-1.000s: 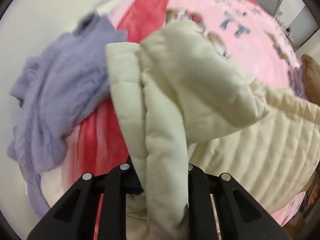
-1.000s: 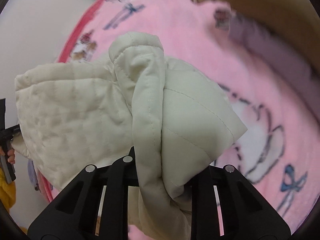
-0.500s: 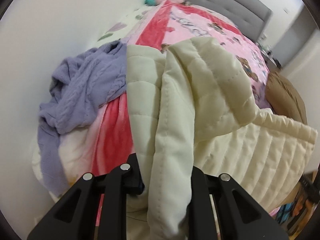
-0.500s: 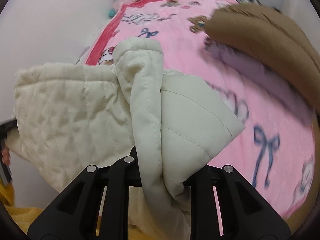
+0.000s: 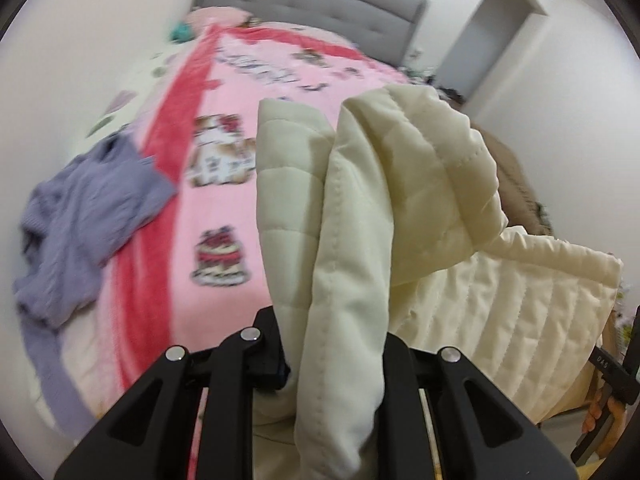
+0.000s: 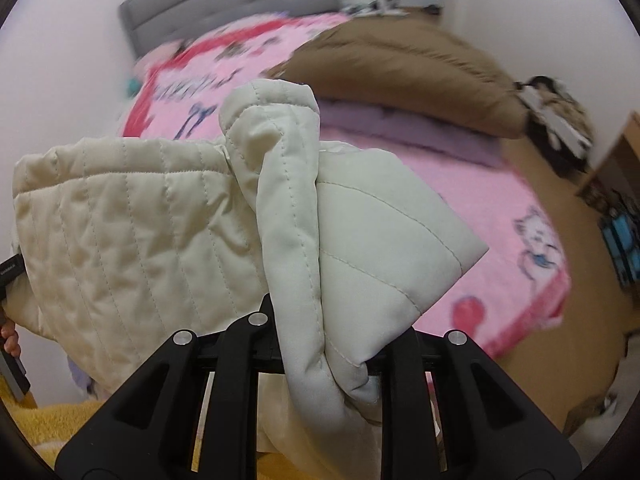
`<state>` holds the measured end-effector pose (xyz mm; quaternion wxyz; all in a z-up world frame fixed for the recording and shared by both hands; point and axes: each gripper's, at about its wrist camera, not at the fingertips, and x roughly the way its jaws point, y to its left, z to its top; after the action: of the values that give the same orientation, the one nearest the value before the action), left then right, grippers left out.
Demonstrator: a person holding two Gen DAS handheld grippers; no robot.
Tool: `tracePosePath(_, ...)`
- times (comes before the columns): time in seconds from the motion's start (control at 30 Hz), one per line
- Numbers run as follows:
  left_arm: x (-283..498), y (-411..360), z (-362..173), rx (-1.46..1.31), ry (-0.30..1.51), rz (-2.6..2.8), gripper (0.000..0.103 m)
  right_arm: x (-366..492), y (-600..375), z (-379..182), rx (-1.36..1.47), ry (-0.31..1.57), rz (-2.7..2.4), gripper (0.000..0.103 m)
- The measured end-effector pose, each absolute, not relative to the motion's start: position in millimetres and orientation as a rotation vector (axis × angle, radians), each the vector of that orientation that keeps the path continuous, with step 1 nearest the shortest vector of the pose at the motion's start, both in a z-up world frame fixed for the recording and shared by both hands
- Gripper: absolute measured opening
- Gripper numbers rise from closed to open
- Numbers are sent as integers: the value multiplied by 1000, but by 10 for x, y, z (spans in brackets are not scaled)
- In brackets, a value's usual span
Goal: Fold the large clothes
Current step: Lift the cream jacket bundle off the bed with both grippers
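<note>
Garment: cream quilted jacket, held up in the centre of both wrist views, above the pink bedspread; a stretched panel fills the lower right of the left view and the left half of the right view.
Left gripper: closed down on a thick bunched fold of the jacket at lower centre; the padding keeps the fingers from meeting.
Right gripper: likewise clamped on a bunched fold of the jacket, lower centre of its view; a loose corner flap hangs to the right.
Span between grips: the quilted panel runs taut-looking from one grip toward the other; each view shows the opposite tool at its frame edge.
Step in hand: judged as carrying the lifted jacket over the bed, ahead of laying it flat for folding.
Next move calls for: lowering both grips evenly onto the bare pink area, keeping the edge spread so the panel lands without creases.
Surroundings: purple knit sweater at left of the left view; brown duvet at upper right of the right view; grey headboard at top.
Risk: the bulky folds may slip if grip pressure eases.
</note>
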<state>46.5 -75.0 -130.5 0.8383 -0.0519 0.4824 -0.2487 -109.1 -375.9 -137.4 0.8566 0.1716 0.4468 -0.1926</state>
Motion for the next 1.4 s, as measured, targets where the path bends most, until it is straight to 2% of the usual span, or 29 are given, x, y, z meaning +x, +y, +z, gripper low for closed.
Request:
tracePosePath(0.2,415,-1346,-1048,-50,938,-602,17,-1390,-4145,-1139,363,849,-493,17)
tracePosePath(0.4,404,-2042,-963,-48,917,-570,17,-1508,-4886,-1157,367,791,-467,17)
tracePosePath(0.7,455,-3717,-738,-63,883,-465,17,-1251,-6576,-1050,265,725,-371,17)
tracePosePath(0.97,1077,-4885,-496,-66,763,-540,17,-778,-7981,-849,290,616,-363,17)
tracePosePath(1.07,1590,-5316,-454,-89,744,-578,17,-500,-8450,-781,348,577,-355,17)
tracePosePath(1.2,2211,-5767,-453,-79,762,-603,17,-38,-8818,-662,325,552,-375,17)
tracePosePath(1.3,2649,-6092,-467,-66,799,-610,17,369,-9003,-628,243,584,-414,18)
tracePosePath(1.4,3025,-6344,-541,-5,828,-600,17,742,-9268,-705,286,630,-429,18)
